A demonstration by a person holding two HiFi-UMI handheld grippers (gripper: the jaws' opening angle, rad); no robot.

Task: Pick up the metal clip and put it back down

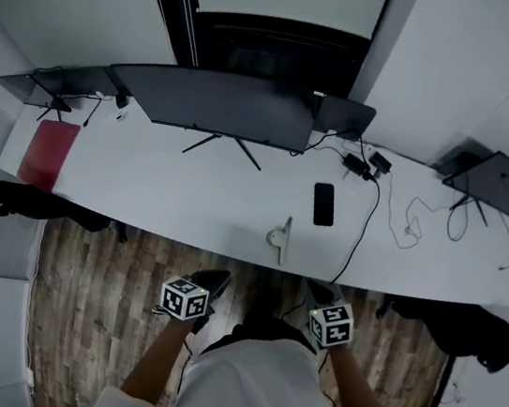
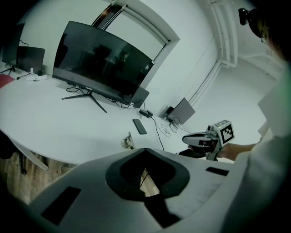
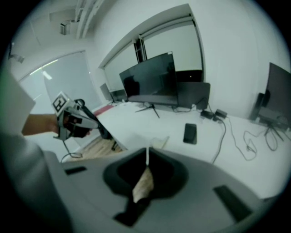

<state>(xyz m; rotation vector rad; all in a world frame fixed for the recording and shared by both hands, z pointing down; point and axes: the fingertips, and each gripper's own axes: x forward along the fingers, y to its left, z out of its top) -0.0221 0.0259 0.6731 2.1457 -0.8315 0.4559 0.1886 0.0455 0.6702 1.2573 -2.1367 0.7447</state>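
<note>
Desk [image 1: 188,202] edge: clip [image 1: 279,238] free. Left gripper [image 2: 145,152] and right gripper [image 3: 147,152] closed, empty. Open one wide, straddle clip, close firmly, lift straight.

Looks steeply down on a curved white table [image 1: 189,199]. Along its far side, a wide dark monitor [image 1: 217,102] on a splayed stand. At the left end, a red pad [image 1: 49,153] lying flat. Right of centre, a black phone [image 1: 324,203], with a black cable [image 1: 366,226] running past it to the front edge. Near that edge, left of the cable, the metal clip [image 1: 280,238], touched by nothing. Below the table, over the wood floor [image 1: 87,306], the left gripper [image 1: 213,283] and the right gripper [image 1: 318,294] side by side, both short of the table edge and apart from the clip.
</note>
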